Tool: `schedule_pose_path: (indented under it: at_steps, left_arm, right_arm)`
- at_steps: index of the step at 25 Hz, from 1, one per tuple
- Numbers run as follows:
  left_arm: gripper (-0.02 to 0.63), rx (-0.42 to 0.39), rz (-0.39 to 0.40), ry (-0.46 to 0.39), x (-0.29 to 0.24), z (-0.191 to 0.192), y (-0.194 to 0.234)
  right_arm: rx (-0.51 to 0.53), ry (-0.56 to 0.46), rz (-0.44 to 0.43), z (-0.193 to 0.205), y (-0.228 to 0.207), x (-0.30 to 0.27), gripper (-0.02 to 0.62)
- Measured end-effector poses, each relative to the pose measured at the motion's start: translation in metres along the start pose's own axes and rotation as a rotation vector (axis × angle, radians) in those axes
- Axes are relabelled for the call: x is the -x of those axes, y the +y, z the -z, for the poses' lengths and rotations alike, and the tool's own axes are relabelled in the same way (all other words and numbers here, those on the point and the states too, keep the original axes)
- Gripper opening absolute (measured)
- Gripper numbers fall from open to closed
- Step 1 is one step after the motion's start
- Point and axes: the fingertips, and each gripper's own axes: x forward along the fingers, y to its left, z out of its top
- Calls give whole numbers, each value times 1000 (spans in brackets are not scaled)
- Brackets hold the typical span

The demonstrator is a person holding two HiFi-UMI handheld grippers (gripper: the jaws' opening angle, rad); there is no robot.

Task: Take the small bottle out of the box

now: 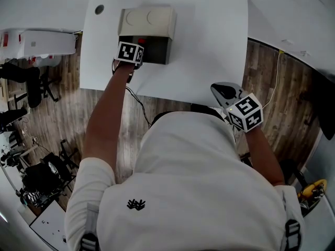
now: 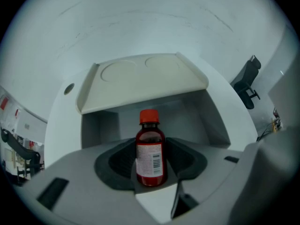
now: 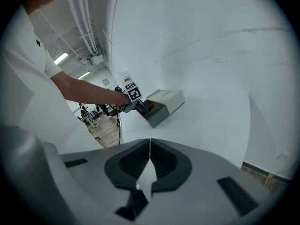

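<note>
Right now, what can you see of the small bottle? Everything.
The small bottle looks like dark red translucent plastic or glass, with a red screw cap and a white label bearing a barcode. It stands upright inside the open box, in front of its raised beige lid. The left hand-held gripper has it between its jaws: the dark pads sit against both sides with no visible gap.

Small bottle: upright, red cap, dark red contents, white barcode label, at the box's open side.
Left gripper: dark pads against the bottle's two sides.
Box: grey, open toward the gripper, cream lid on top.
Tabletop: white, with a round hole left of the box.
</note>
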Motion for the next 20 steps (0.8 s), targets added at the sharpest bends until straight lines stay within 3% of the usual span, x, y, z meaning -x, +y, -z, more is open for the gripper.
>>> schedule_pose_path:
  at_steps: [20]
  left_arm:
    - [204, 49, 101, -314, 95, -4, -14]
  right_arm:
    - [126, 22, -57, -13, 59, -30, 8]
